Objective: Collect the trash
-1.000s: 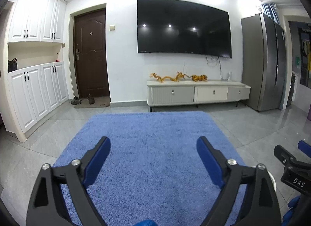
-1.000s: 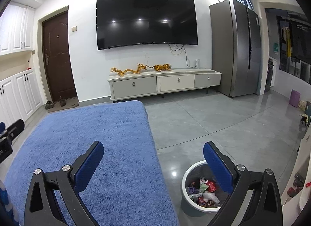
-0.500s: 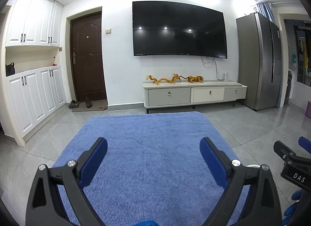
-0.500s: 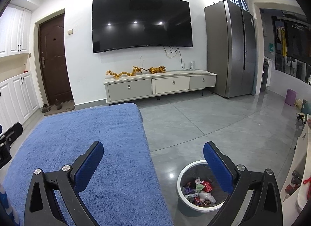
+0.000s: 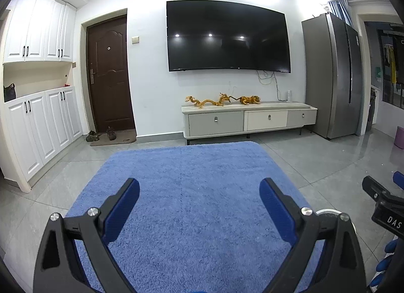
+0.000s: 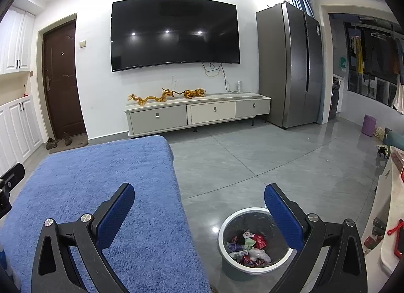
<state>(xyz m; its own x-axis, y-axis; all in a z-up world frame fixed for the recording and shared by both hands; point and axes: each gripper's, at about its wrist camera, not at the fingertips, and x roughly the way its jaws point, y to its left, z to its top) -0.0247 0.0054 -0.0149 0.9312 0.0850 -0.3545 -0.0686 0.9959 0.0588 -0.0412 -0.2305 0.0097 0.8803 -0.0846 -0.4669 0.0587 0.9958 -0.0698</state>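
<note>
A round grey bin with a white rim (image 6: pixel 228 219) stands on the floor just right of the blue rug (image 6: pixel 101 192). It holds several crumpled wrappers (image 6: pixel 248 247), red, green and white. My right gripper (image 6: pixel 199 211) is open and empty, held above the rug's right edge and the bin. My left gripper (image 5: pixel 199 203) is open and empty over the blue rug (image 5: pixel 192 192). The bin's rim (image 5: pixel 325 211) peeks out behind my left gripper's right finger. Part of the right gripper (image 5: pixel 383 207) shows at the right edge of the left wrist view.
A TV cabinet (image 6: pixel 197 113) with golden figurines stands under a wall TV (image 6: pixel 174 33). A grey fridge (image 6: pixel 290 65) is at the right, a brown door (image 5: pixel 108 73) and white cupboards (image 5: pixel 38 121) at the left. A white table edge (image 6: pixel 386 204) with small items is at far right.
Both views have risen and pulled back a little: the rug and bin sit lower and farther away. Both grippers stay open and empty.
</note>
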